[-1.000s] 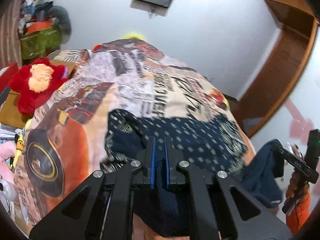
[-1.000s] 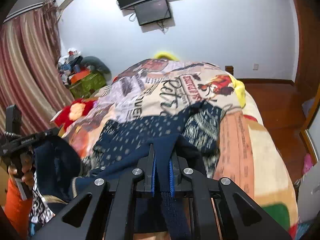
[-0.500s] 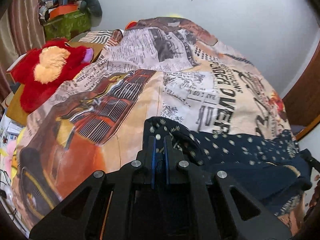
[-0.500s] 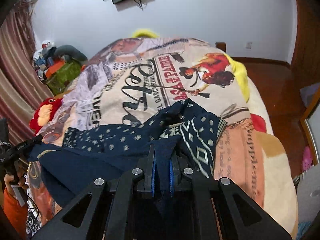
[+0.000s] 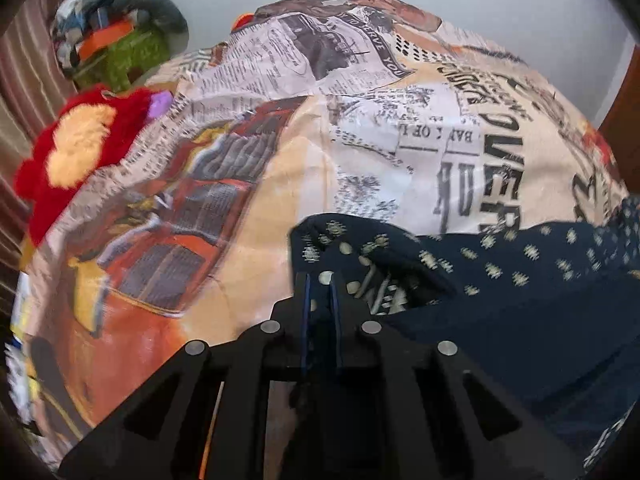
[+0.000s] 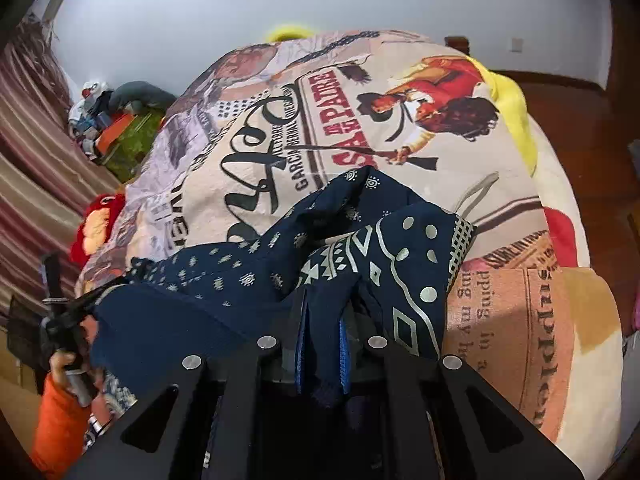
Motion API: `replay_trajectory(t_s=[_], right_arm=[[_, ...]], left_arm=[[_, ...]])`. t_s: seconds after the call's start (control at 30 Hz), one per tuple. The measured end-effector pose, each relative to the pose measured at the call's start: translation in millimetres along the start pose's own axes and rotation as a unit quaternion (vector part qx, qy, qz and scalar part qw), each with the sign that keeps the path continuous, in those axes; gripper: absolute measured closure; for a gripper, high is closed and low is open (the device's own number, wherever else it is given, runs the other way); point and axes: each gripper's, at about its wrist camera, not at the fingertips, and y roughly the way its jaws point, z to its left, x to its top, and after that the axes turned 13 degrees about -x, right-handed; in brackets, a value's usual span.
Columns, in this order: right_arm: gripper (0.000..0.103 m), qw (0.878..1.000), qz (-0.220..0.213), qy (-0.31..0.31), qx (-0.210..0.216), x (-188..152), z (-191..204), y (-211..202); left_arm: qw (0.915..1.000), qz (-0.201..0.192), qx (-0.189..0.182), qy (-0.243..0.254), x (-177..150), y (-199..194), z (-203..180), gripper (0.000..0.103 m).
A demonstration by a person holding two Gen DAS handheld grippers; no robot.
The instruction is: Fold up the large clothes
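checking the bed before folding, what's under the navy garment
The navy garment lies on the printed blanket, which shows all round it. Both the left gripper and right gripper pinch its cloth. Whatever lies beneath its folds is covered.

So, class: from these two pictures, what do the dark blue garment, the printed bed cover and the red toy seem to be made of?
Garment: thin woven cloth, probably cotton or a blend; matte, it creases and drapes softly, with a pale printed pattern.
Bed cover: looks like plush fleece; its printed pictures look soft-edged and the surface slightly fuzzy, though blur leaves this open.
Red toy: shaggy synthetic fur, with visible tufts.
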Motion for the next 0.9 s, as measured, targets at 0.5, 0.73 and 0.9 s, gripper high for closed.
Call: replay_trajectory(t_s=[0.5,0.73,0.9], right_arm=[[0.085,0.994,-0.068,-0.034,-0.084,-1.6,-11.7,-88.9],[0.024,0.988,-0.109,-0.093,-0.062,-49.7,18.6,-118.1],[0.019,0.984,-0.081,-0.143,-0.064,-82.3,43.4,-95.9]], left_arm=[[0.9984,-0.047,-0.019,0.026,-10.6,-108.4,0.2,0.041],[0.995,-0.007,-0.073,0.068,-51.3,-114.5,-52.3,0.032],[0.9888,0.032,-0.093,0.113,-79.5,-93.3,-86.6,0.032]])
